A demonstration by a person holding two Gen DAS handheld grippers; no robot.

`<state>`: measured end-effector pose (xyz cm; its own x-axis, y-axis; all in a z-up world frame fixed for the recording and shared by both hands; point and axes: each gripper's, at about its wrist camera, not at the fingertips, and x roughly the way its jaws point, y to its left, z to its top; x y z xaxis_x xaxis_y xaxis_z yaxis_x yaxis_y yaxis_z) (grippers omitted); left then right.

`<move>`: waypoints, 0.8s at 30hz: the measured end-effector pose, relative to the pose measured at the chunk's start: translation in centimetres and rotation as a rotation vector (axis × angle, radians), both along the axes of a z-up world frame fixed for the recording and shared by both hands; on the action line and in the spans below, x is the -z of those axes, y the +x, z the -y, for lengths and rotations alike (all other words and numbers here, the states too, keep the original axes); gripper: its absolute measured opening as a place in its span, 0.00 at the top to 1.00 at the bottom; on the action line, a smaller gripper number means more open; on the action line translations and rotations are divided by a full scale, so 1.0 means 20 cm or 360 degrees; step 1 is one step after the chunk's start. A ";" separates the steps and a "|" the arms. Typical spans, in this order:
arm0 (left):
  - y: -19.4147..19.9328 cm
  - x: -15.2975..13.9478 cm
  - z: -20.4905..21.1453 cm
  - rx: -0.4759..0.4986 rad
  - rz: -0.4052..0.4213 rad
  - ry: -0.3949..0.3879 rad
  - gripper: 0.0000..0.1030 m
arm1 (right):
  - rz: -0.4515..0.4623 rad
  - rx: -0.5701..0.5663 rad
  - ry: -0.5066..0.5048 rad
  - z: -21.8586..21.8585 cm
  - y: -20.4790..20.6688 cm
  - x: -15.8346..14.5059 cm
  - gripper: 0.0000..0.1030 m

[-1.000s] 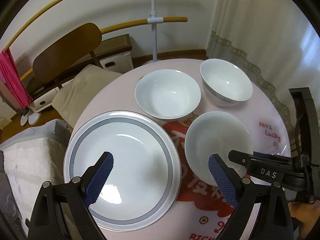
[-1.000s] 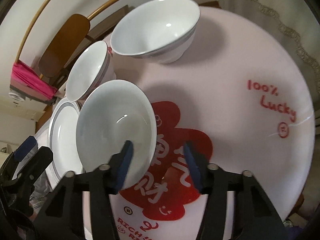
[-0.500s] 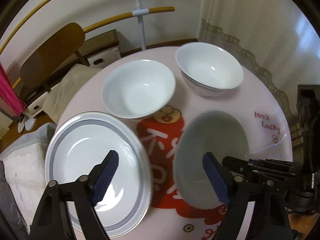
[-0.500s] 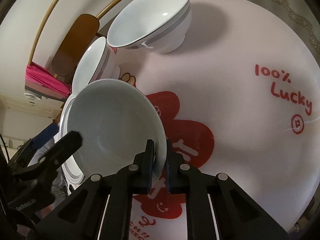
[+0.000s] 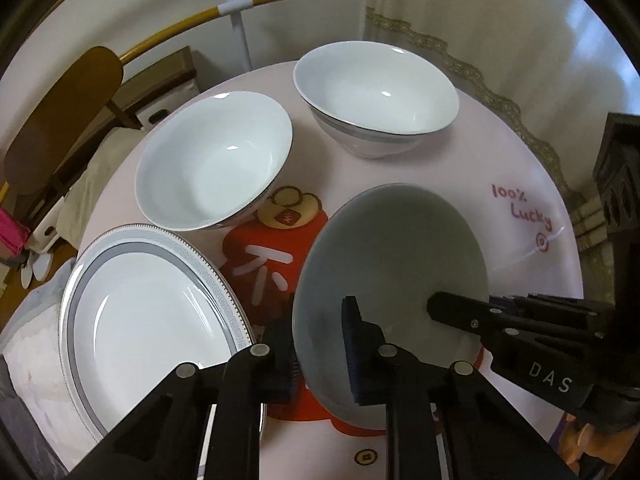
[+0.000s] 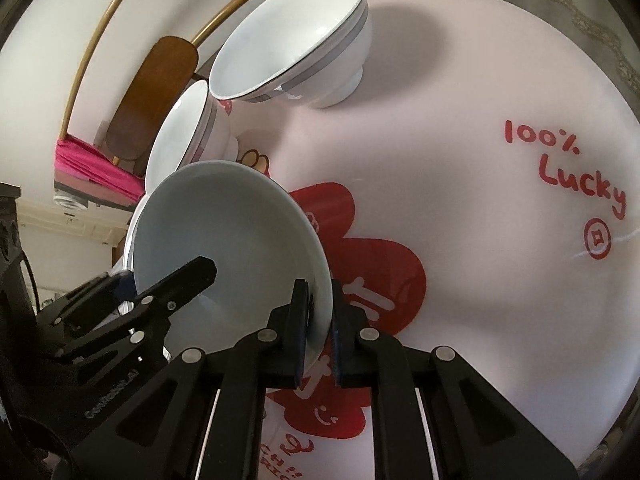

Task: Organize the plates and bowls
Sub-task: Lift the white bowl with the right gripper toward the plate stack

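Note:
A small white plate [image 5: 394, 256] is tilted up off the round table. My left gripper [image 5: 320, 354] is shut on its near left rim. My right gripper [image 6: 319, 334] is shut on its right rim, and the plate [image 6: 228, 236] stands almost on edge in the right wrist view. A large grey-banded plate [image 5: 148, 316] lies flat at the left. Two white bowls stand behind: one at centre left [image 5: 214, 168] and one at the back right [image 5: 376, 92]. Both bowls show in the right wrist view, the nearer one [image 6: 180, 136] and the farther one [image 6: 292, 40].
The pink round table [image 6: 460, 92] carries a red print and "100% Lucky" lettering [image 5: 522, 208]. A wooden chair [image 5: 56, 120] and a cushion stand beyond the table's far left edge. A lace curtain [image 5: 480, 20] hangs at the back right.
My left gripper has swung right and closed on the small plate's left rim. The right gripper closed on the plate's right rim earlier and has tilted it up further.

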<state>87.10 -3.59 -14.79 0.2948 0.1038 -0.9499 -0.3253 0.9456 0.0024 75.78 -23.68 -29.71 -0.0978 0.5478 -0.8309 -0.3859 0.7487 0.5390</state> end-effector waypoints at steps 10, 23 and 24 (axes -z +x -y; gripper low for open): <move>-0.08 -0.05 -0.07 0.0148 0.0057 -0.0148 0.92 | 0.0071 0.0173 -0.0059 0.08 -0.03 -0.12 0.91; -0.38 -0.25 -0.47 0.0216 0.0209 -0.0270 0.92 | 0.0206 0.0281 -0.0029 -0.14 -0.31 -0.43 0.91; -0.41 -0.26 -0.52 0.0205 0.0212 -0.0271 0.92 | 0.0204 0.0276 -0.0026 -0.19 -0.34 -0.43 0.91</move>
<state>78.98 6.80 -9.65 0.4190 -0.1008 -0.9024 -0.1891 0.9623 -0.1953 69.02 -19.97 -21.03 0.1036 0.5337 -0.8393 -0.3154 0.8179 0.4811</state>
